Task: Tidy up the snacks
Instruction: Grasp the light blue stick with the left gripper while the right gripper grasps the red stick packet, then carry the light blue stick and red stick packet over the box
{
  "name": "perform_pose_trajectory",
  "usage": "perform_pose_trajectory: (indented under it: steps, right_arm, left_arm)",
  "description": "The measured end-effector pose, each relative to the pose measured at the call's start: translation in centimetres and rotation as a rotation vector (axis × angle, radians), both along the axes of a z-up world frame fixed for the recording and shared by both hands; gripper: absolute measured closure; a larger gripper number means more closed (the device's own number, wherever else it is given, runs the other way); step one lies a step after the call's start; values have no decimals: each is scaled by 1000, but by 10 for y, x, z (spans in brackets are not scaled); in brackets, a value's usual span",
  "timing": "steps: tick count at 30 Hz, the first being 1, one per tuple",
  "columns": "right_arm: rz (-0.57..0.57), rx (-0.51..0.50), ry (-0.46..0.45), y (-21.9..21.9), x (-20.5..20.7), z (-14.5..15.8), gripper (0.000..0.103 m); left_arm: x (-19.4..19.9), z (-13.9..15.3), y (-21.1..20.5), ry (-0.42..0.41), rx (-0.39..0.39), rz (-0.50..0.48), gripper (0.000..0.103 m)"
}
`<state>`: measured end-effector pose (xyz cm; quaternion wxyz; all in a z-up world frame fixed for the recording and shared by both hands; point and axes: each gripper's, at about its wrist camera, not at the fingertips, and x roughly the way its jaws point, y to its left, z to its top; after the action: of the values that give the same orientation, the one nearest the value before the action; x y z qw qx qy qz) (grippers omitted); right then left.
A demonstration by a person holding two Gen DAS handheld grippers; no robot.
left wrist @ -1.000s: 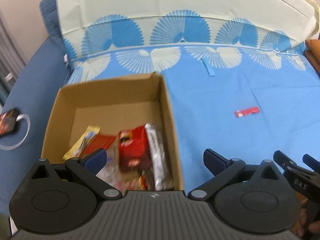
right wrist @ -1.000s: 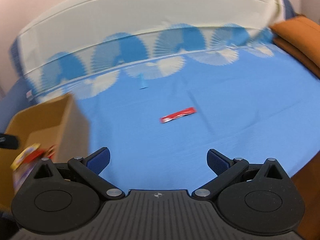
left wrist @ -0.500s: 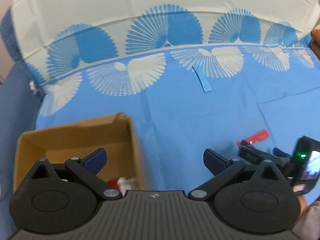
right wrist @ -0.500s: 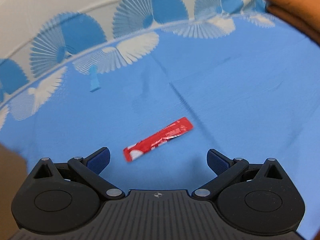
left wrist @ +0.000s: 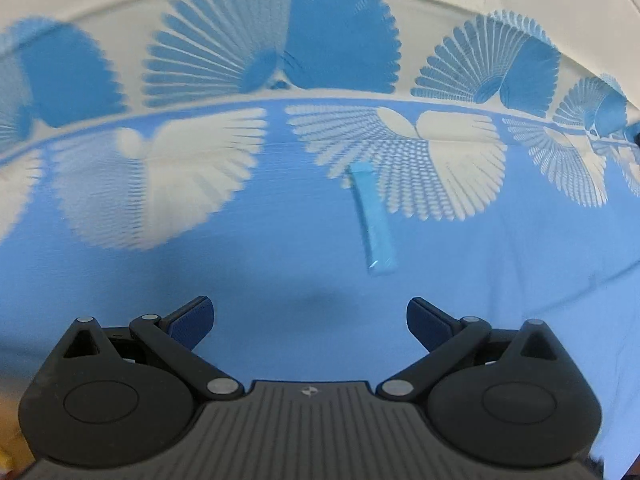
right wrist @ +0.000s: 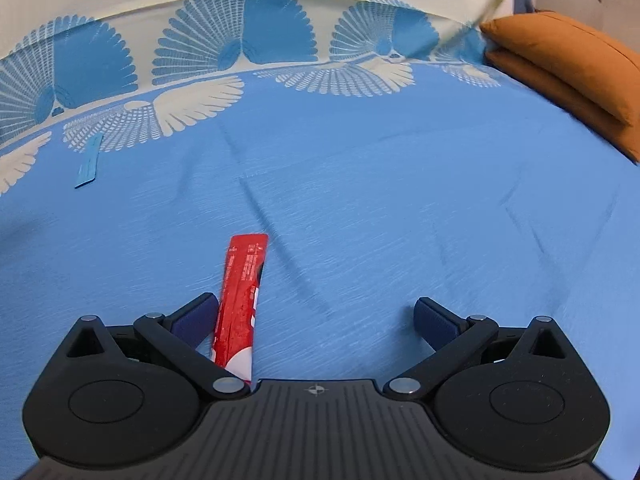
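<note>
A thin light-blue snack stick (left wrist: 374,218) lies on the blue bedsheet, ahead and slightly right of my left gripper (left wrist: 310,318), which is open and holds nothing. The same blue stick (right wrist: 89,162) shows far left in the right wrist view. A red snack stick (right wrist: 240,300) lies flat on the sheet, its near end between the open fingers of my right gripper (right wrist: 316,316), close beside the left finger (right wrist: 196,318). The fingers do not touch it as far as I can see. The cardboard box is out of both views.
The blue sheet (right wrist: 400,200) has a band of blue and white fan patterns (left wrist: 280,60) at the far side. An orange cushion (right wrist: 568,76) lies at the far right. A sliver of yellow (left wrist: 8,448) shows at the left wrist view's bottom left corner.
Both grippers moved forward over the sheet. The box dropped out of the left wrist view as the blue stick came close. The right gripper now straddles the red stick's near end.
</note>
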<state>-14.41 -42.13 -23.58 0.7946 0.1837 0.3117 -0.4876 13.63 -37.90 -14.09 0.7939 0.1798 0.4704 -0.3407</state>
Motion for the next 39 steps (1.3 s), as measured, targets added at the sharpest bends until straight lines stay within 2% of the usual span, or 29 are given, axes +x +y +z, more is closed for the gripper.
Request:
perform_pose_trajectory:
  steps: [6, 8, 10, 12, 13, 14, 15, 17, 18, 22, 27, 32, 39]
  right_arm:
    - [78, -27, -2, -10, -11, 0, 0]
    - [84, -25, -13, -13, -17, 0, 0]
    - [86, -41, -14, -11, -16, -2, 0]
    - [84, -61, -13, -6, -17, -3, 0]
    - [85, -64, -14, -5, -17, -4, 3]
    - [94, -63, -20, -4, -18, -3, 15]
    - [116, -67, -34, -1, -18, -1, 25]
    - [170, -95, -40, 8, -15, 2, 80]
    - [189, -103, -29, 11, -12, 3, 84]
    - [177, -54, -38, 9, -13, 13, 87]
    - [152, -54, -80, 20, -30, 45, 87]
    - [165, -56, -106, 49, -61, 89, 87]
    - [244, -69, -141, 118, -102, 152, 86]
  left_arm:
    - [36, -47, -64, 24, 38, -2, 0]
    - [43, -59, -82, 31, 79, -12, 0]
    - [40, -56, -97, -41, 70, -55, 0]
    - [40, -55, -101, -35, 66, -67, 9]
    - [37, -50, -97, -50, 35, -52, 34]
    - [34, -46, -94, -59, 7, -62, 77]
    - [34, -43, -91, -43, -4, -78, 89]
    - [36, -41, -83, 1, -4, -45, 88]
    - [35, -38, -78, -10, 1, -34, 88]
    - [23, -13, -47, -6, -35, -23, 88]
    - [-23, 34, -6, -57, -59, -70, 88]
    - [-81, 76, 44, -50, -102, -114, 88]
    - [-169, 133, 130, -73, -173, -181, 88]
